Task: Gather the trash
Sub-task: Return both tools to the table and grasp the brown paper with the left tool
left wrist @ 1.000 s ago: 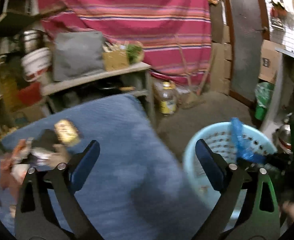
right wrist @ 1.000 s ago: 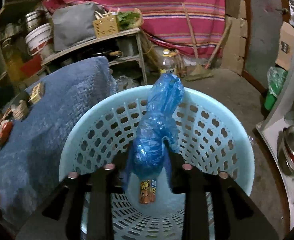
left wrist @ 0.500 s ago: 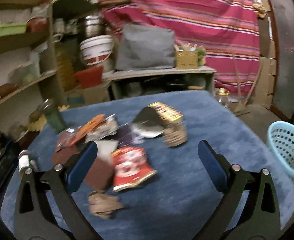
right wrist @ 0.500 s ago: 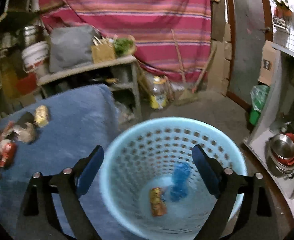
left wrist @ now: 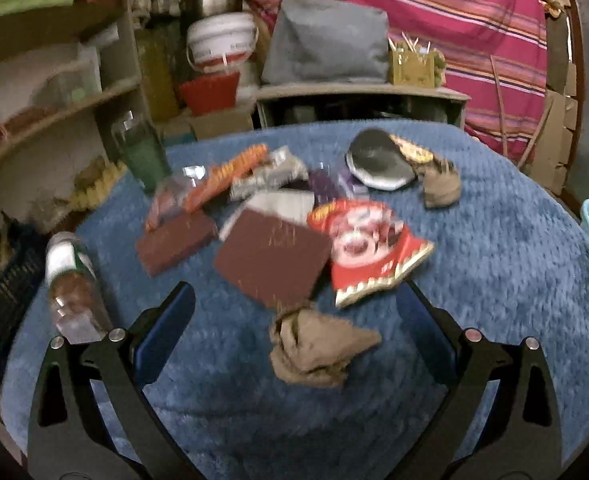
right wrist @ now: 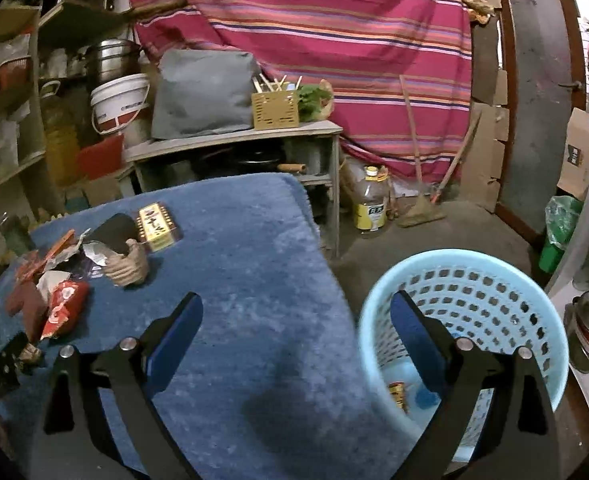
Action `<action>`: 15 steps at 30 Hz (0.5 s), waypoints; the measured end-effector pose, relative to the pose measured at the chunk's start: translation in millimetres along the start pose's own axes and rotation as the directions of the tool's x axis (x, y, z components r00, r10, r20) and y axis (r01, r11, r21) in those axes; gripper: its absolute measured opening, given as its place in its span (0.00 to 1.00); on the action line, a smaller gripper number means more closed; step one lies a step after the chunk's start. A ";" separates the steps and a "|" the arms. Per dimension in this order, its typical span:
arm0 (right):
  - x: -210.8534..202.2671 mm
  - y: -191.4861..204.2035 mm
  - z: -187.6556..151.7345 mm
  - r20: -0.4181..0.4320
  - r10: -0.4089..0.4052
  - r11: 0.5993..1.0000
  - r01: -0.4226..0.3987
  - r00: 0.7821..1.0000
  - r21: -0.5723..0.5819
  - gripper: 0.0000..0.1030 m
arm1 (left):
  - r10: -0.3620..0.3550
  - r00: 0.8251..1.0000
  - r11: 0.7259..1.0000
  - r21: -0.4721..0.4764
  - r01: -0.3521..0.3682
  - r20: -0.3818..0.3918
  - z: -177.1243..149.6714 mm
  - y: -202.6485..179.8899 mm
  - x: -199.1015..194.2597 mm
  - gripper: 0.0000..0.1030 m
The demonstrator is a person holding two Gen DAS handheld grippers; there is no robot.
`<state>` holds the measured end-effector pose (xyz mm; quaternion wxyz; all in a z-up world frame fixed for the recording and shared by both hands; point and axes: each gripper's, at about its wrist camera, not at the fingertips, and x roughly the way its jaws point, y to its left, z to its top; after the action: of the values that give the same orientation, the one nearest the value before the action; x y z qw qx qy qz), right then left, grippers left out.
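Observation:
Trash lies on the blue cloth table (left wrist: 494,280): a red snack bag (left wrist: 368,250), two maroon cards (left wrist: 274,258), an orange wrapper (left wrist: 222,176), a black pouch (left wrist: 376,164) and a crumpled brown paper (left wrist: 318,350). My left gripper (left wrist: 294,300) hangs open just above that brown paper, touching nothing. My right gripper (right wrist: 296,304) is over the table edge beside the light-blue basket (right wrist: 474,276), its jaws opening with nothing between them. A blue bag (right wrist: 424,394) and a wrapper (right wrist: 398,394) lie in the basket. The yellow pack (right wrist: 156,222) sits far left.
A bottle (left wrist: 72,284) lies at the table's left edge and a green glass (left wrist: 142,152) stands behind the pile. A shelf (right wrist: 234,140) with a grey cushion stands behind the table. An oil bottle (right wrist: 370,208) and a broom sit on the floor.
My right gripper let the blue bag drop into the basket, opened wide and drew back up and left. My left gripper swung from the basket side to the trash pile.

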<state>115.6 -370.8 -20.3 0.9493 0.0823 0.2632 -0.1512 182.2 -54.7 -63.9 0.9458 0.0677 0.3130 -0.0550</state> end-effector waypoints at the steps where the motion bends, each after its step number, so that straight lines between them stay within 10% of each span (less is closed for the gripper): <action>1: 1.2 4.2 -0.1 -0.004 0.005 1.000 -0.005 1.000 0.001 0.90 | -0.019 1.000 1.000 -0.010 0.018 -0.018 -1.9 3.1 2.2 0.94; 5: 7.1 22.3 -1.8 -0.017 0.018 1.000 -0.018 1.000 0.001 0.90 | -0.045 0.997 0.999 -0.031 0.043 -0.057 -5.6 7.2 8.4 0.91; 10: 15.4 48.8 -3.4 -0.025 0.032 0.999 -0.032 0.999 -0.020 0.90 | -0.092 0.987 0.996 0.005 0.094 -0.135 -6.8 -2.2 21.9 0.51; 15: 20.6 78.1 -7.1 -0.035 0.063 0.997 -0.064 0.997 -0.043 0.90 | -0.113 0.987 0.993 0.007 0.114 -0.116 -6.7 -0.3 15.1 0.46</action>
<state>154.8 -300.7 -31.1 0.9506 0.0722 0.2797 -0.1136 190.3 -54.9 -78.4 0.9209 0.0593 0.3701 -0.1070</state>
